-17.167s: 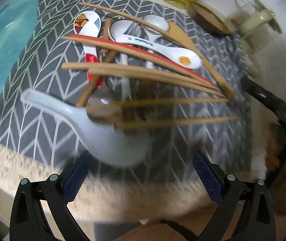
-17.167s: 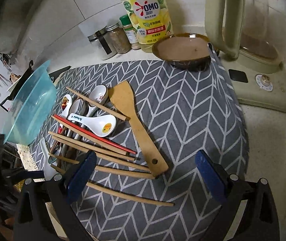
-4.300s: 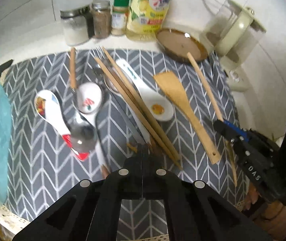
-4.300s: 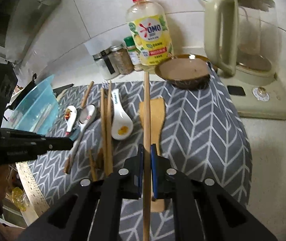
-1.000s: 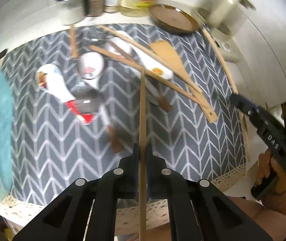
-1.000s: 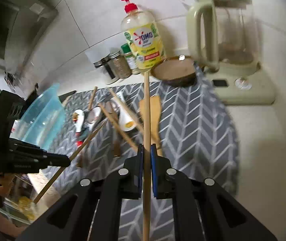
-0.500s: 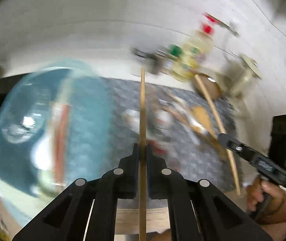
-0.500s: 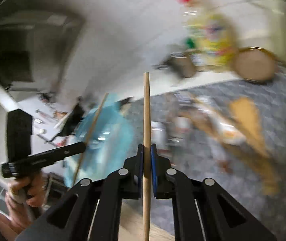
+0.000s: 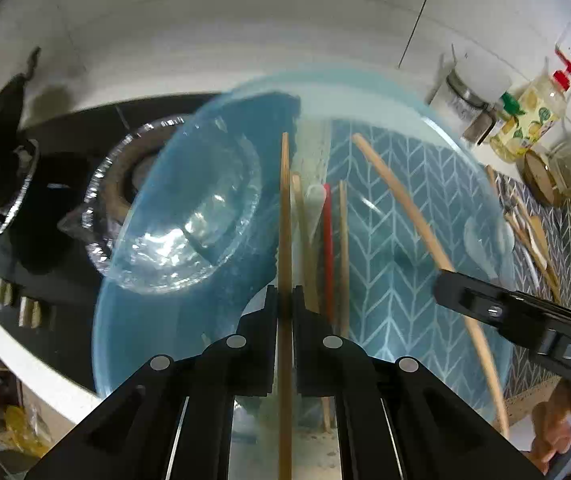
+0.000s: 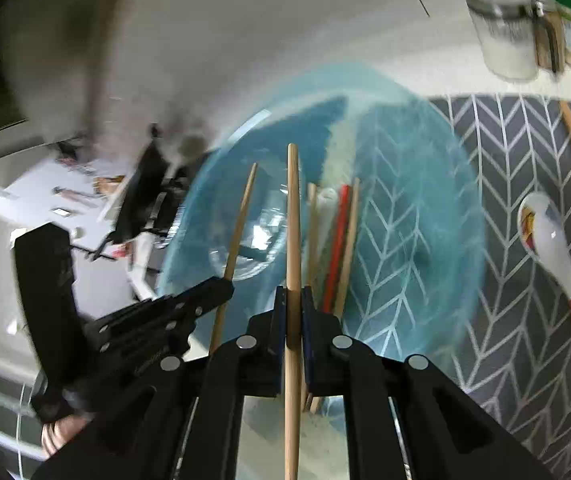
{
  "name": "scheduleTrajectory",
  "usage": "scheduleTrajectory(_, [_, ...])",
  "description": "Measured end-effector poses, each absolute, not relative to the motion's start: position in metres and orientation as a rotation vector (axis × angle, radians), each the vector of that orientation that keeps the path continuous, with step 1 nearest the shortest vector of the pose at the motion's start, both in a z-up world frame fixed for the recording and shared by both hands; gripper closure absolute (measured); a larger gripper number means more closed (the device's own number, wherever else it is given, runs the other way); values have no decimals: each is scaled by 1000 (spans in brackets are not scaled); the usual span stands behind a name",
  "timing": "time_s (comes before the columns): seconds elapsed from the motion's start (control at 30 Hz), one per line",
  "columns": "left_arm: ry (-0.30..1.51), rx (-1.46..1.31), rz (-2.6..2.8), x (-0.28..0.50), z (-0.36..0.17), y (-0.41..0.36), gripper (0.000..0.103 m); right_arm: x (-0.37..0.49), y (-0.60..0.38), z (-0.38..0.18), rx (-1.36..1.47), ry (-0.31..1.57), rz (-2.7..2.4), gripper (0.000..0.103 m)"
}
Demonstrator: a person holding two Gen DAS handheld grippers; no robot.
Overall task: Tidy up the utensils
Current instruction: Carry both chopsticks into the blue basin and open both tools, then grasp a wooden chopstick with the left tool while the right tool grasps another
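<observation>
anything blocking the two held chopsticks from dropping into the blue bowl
Nothing visible does. The left gripper and right gripper each hold a chopstick over the open blue bowl, which already holds several chopsticks and a white spoon.

wall: I see pale tiles (image 9: 245, 32) behind the stove
stove: black hob (image 9: 57, 208), foil-ringed burner (image 9: 125, 168)
tabletop: grey chevron cloth (image 10: 517, 320) right of stove

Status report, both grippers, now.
Left gripper shut on chopstick. Right gripper shut on second chopstick. Both over blue bowl. Nothing blocking.

White letters "DAS" on the black right gripper (image 9: 451, 294) body
</observation>
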State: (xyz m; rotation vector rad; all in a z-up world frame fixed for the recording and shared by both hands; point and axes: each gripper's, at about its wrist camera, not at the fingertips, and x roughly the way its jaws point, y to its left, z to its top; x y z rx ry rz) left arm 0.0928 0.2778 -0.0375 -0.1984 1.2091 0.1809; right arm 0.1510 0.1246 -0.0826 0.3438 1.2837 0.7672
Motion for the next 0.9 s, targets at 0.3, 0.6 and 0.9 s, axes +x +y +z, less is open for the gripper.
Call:
scheduleTrajectory(0.3, [1276,-211,194,89,-61,283,79,150,144,-82,241,1303,707,94])
scheduleTrajectory(0.6, [1002,-190,10,69,54,213,54,148,-5,-7,124,799,769,92])
scheduleTrajectory(0.9, [1125,-140,-223,120,-5,54,43,203,-156,-107,-206,920,570,91])
